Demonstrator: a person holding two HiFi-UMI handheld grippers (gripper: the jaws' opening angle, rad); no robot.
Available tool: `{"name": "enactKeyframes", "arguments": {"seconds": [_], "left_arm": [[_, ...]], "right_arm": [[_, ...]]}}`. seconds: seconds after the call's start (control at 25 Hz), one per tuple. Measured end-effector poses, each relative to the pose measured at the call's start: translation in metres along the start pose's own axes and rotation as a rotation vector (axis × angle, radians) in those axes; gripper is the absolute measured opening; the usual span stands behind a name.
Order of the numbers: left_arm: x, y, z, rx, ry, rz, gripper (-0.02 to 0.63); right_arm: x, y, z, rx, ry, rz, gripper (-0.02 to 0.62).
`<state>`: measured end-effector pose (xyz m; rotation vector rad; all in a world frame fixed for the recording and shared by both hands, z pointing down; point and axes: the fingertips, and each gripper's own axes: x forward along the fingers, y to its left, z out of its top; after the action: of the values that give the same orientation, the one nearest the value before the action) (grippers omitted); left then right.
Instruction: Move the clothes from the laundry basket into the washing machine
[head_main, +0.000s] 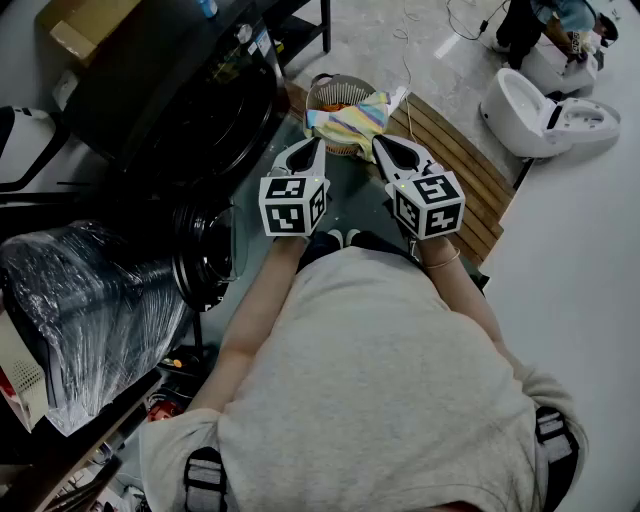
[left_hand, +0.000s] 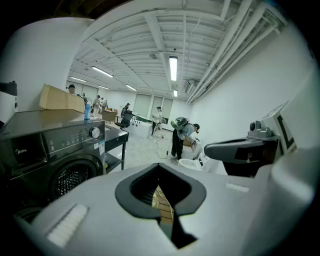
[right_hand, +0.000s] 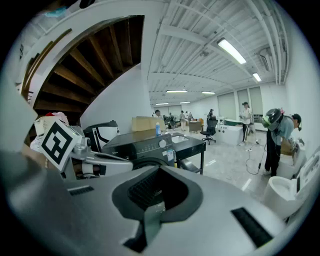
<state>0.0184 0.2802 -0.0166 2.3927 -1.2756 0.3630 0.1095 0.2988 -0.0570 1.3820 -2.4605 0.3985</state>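
Near laundry basket (head_main: 322, 88), L gripper (head_main: 316, 146) & R gripper (head_main: 380, 142) closed, empty.

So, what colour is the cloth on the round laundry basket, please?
The cloth: pastel yellow, teal and pink stripes; head view.

Grey T-shirt (head_main: 380, 390), dark shoulder straps (head_main: 204, 478)

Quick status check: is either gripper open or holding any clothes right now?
Left gripper: closed, holding nothing.
Right gripper: closed, holding nothing.
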Motion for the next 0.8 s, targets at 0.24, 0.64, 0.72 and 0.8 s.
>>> {"name": "enactKeyframes", "arguments": {"seconds": [0.24,0.64,0.72,0.8], "left_arm": [[0.005,-0.002,-0.002,-0.003,0.009,-0.005,0.009],[0.007,0.011,0.006,-0.046,-0.002,-0.031,0.009],[0.006,0.017,0.011,-0.061,-0.021,-0.047,0.009],[0.006,0.022,0.009,-0.058,-0.015,-0.054,0.009]], "right_arm": [[0.005,0.004,-0.006,-0.012,0.009,0.032,0.009],[0.013,0.007,0.002,0.036,-0.028,0.041,0.009],[0.013,0.005,0.005,0.061,-0.049,0.026,0.009],[0.017,0.007,0.002,0.066,-0.046,0.016,0.009]]}}
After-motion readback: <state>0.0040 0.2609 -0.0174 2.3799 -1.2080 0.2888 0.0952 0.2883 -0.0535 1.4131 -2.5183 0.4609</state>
